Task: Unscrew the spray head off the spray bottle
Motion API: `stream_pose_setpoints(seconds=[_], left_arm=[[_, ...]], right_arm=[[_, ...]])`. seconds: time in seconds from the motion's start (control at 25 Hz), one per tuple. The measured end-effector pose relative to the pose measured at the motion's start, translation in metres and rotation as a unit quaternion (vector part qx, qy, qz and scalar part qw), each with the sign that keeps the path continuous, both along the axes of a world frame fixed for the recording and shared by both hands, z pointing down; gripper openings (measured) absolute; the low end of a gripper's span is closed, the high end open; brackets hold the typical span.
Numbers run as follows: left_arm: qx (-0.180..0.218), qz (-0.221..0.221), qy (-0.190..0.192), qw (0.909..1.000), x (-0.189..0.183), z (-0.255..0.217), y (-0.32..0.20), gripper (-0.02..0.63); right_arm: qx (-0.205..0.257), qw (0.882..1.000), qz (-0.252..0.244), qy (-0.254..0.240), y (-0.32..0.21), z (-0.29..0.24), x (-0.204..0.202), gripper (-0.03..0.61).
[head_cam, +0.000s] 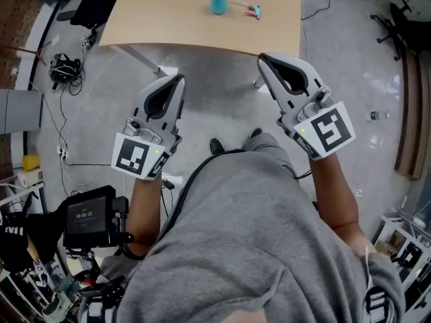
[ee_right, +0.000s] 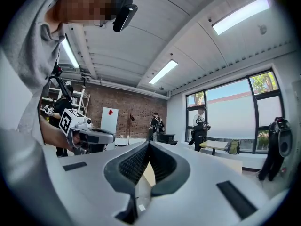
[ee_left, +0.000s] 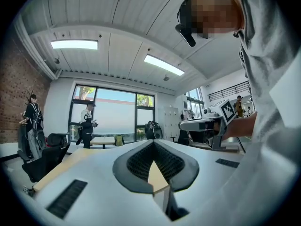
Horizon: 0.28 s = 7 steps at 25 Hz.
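We cannot make out the top of the spray bottle (head_cam: 219, 2) or the small object (head_cam: 254, 10) beside it. The top edge cuts off the table (head_cam: 155, 19).

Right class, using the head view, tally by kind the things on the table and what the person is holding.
2 grippers: left gripper, right gripper
1 teal spray bottle
1 spray head, lying beside the bottle
Total: 4

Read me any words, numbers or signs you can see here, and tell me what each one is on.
No text is readable.
Screen: timer-like digits, too blurred to read.
Left tool and right tool cubes: square patterns, no letters.
Wall board: red diamond, no words.
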<state>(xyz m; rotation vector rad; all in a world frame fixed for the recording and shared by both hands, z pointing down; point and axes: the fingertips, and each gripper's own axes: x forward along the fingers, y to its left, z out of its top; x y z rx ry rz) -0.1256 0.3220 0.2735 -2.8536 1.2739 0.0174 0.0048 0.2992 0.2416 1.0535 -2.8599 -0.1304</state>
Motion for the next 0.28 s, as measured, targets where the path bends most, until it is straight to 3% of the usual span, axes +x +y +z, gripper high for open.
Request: stream_pose_setpoints(seconds=[0.28], left_arm=[[-0.007, -0.007, 0.011, 0.9999, 0.057, -0.008, 0.041, 0.003]], right_arm=[[-0.038, 0.999, -0.016, 0.002, 0.054, 0.003, 0.047, 0.006]])
